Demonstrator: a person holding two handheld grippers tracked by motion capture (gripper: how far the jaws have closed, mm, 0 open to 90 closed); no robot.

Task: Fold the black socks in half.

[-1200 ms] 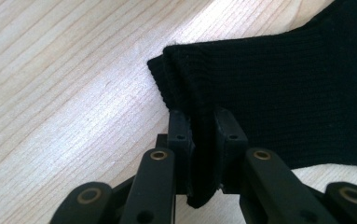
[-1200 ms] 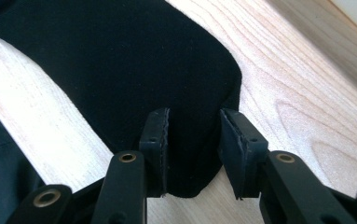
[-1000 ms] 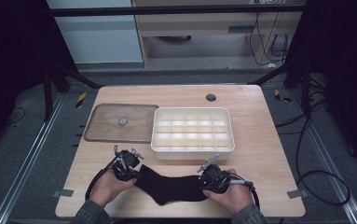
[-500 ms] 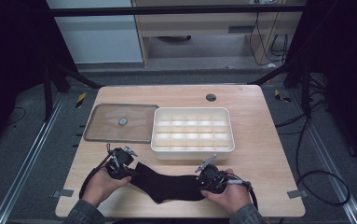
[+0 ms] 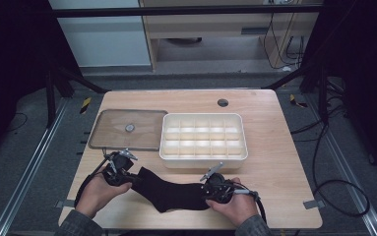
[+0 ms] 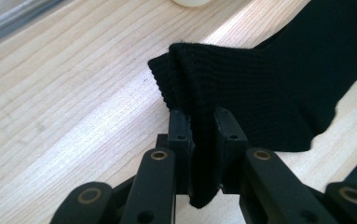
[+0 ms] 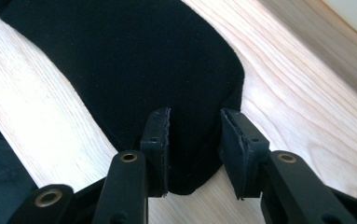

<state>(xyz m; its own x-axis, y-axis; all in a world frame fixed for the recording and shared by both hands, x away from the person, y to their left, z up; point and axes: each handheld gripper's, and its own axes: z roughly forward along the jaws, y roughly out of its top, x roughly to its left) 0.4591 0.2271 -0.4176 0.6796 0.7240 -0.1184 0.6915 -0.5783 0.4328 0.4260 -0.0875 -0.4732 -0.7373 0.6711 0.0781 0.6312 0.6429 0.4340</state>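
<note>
Both grippers have eased toward the table's [image 5: 284, 167] near edge: left gripper [image 6: 203, 135] clamps one black sock's [image 5: 169, 189] cuff, right gripper [image 7: 195, 140] straddles its toe, jaws apart.

On my surface [image 5: 274, 162] the sock [image 5: 171, 189] lies stretched between both sets of jaws. Beyond my left jaws sits the tray [image 5: 127, 129]; beyond my right jaws sits the compartment box [image 5: 204, 136], beside that tray.
</note>
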